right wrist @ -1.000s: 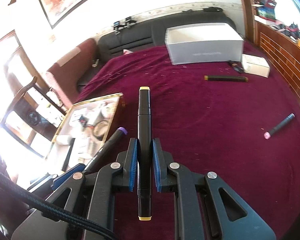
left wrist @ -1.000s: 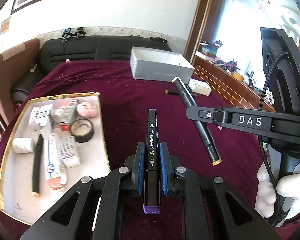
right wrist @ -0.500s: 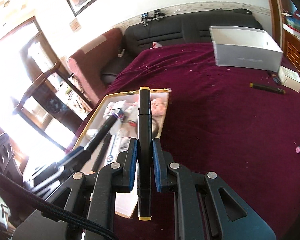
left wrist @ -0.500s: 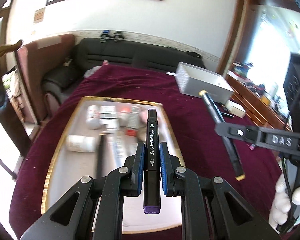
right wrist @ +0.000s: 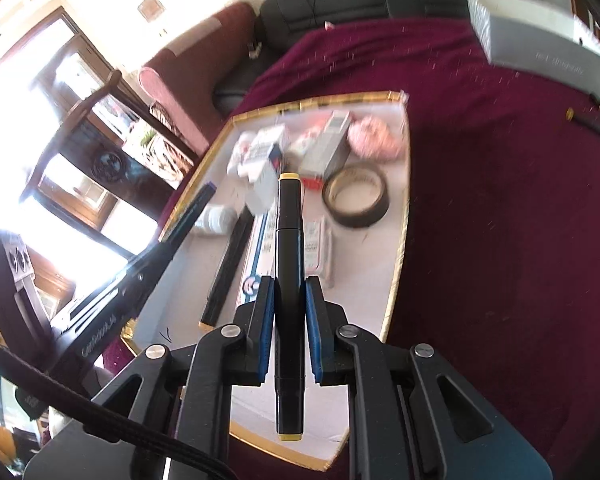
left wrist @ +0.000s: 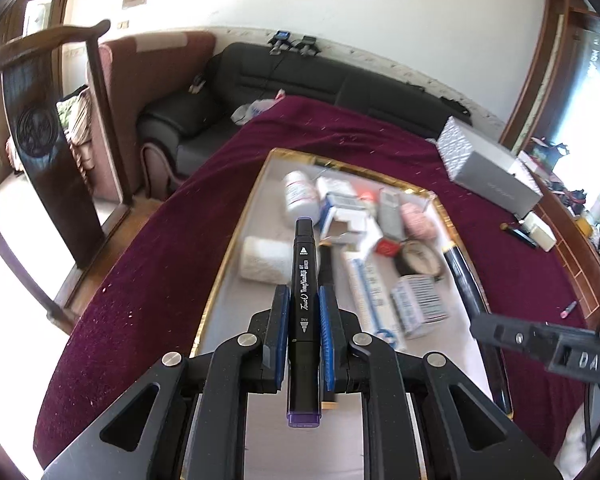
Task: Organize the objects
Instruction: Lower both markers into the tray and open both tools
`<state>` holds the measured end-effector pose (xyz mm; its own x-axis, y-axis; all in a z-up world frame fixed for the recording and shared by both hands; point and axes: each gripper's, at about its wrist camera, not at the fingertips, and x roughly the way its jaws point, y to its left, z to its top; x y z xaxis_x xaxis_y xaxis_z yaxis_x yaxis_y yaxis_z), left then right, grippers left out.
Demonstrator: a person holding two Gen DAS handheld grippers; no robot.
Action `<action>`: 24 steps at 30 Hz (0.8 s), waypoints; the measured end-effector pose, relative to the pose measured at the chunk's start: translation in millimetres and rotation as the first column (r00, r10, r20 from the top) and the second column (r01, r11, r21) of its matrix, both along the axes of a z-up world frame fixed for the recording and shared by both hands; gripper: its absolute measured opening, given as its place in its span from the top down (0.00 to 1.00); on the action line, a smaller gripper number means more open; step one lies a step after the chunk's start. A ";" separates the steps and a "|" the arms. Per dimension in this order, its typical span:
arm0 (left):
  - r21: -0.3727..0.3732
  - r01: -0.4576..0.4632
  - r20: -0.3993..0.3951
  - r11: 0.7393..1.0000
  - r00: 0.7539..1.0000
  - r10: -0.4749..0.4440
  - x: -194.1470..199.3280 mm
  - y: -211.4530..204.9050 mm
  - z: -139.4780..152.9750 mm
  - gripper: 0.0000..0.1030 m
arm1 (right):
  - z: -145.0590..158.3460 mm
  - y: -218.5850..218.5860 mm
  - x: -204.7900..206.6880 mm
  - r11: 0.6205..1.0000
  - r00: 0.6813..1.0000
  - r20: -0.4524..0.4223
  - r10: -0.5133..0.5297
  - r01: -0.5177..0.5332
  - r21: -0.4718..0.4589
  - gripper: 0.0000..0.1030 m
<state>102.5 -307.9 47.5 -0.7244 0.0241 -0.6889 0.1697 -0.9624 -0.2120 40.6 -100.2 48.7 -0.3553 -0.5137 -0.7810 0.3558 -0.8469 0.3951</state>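
Note:
My left gripper (left wrist: 303, 312) is shut on a black marker with purple caps (left wrist: 303, 280), held above the near part of a gold-rimmed white tray (left wrist: 228, 264). My right gripper (right wrist: 290, 308) is shut on a black marker with yellow caps (right wrist: 289, 240), also over the tray (right wrist: 400, 248). The tray holds a tape roll (right wrist: 358, 194), small boxes, a white bottle (left wrist: 298, 196), a toothpaste box (left wrist: 366, 288) and another black marker (right wrist: 226, 272). The right gripper's marker (left wrist: 462, 276) shows at the right of the left wrist view.
The tray lies on a maroon tablecloth (right wrist: 500, 200). A grey box (left wrist: 488, 176) stands at the far right, with a dark pen (left wrist: 520, 234) and a pink-tipped marker (left wrist: 568, 309) loose on the cloth. A black sofa (left wrist: 320, 80) and a wooden chair (left wrist: 40, 120) lie beyond the table.
Both grippers have swung left from above the bare cloth to above the tray and come lower. Each still holds its marker.

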 end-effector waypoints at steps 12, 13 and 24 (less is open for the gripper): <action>-0.008 0.023 0.063 1.000 0.998 -0.023 -2.5 1.2 -21.6 0.88 | -22.4 -6.1 4.0 0.990 0.997 -0.002 -0.082 0.082 0.118 0.87; -0.004 0.028 0.070 1.000 0.997 -0.028 -2.2 2.5 -22.5 0.88 | -22.3 -6.5 5.5 0.989 0.997 -0.004 -0.083 0.083 0.125 0.87; -0.014 0.094 0.099 0.995 0.991 -0.092 8.1 25.0 -18.8 0.88 | -27.2 -8.1 4.0 0.978 0.993 -0.007 -0.119 0.118 0.169 0.87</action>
<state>110.5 -282.8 28.7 -0.6485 0.0752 -0.7575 0.0980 -0.9786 -0.1810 44.6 -108.4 21.5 -0.4031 -0.3283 -0.8542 0.2478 -0.9377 0.2435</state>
